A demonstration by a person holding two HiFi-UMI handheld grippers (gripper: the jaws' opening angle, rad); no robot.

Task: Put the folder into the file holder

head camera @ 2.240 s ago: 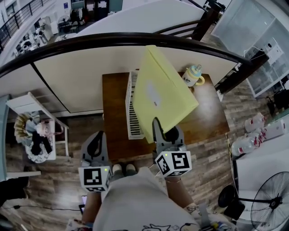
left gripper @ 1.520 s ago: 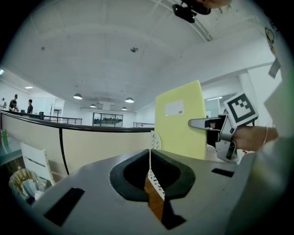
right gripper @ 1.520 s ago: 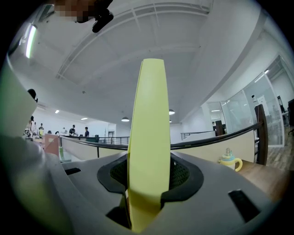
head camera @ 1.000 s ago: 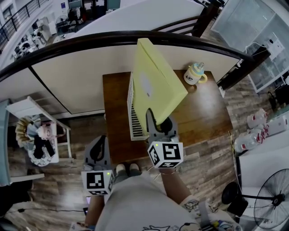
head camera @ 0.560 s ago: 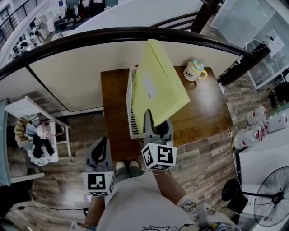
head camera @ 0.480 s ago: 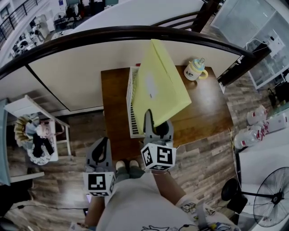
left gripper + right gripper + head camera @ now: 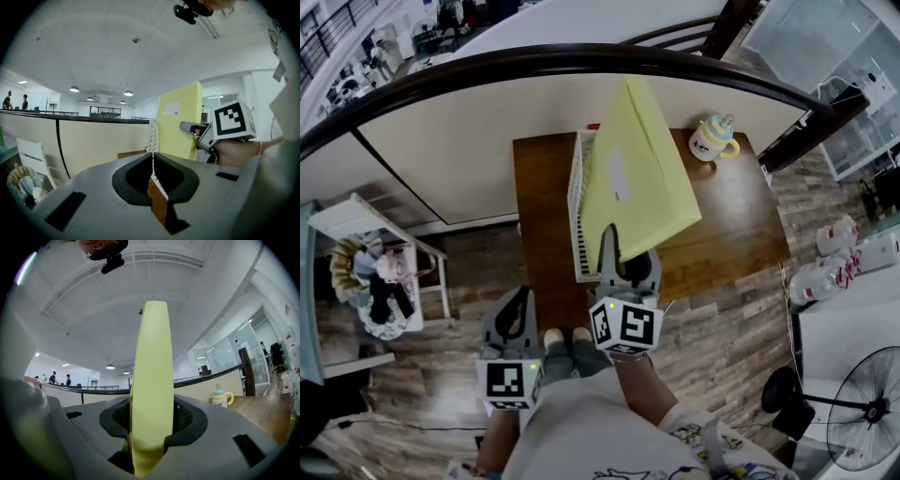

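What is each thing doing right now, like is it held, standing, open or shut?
Folder: closed, held up on edge over the table, not in the holder yet.
File holder: standing on the table.
Cup: upright on the table, lid on.
Right gripper: clamped on the folder's lower edge.
Left gripper: shut, holding nothing.

Surfaces and finishes
The pale yellow flat folder (image 7: pixel 637 173) looks smooth and matt; the brown wooden table (image 7: pixel 731 225) is faintly glossy; the white slatted plastic file holder (image 7: pixel 578 211) is smooth.
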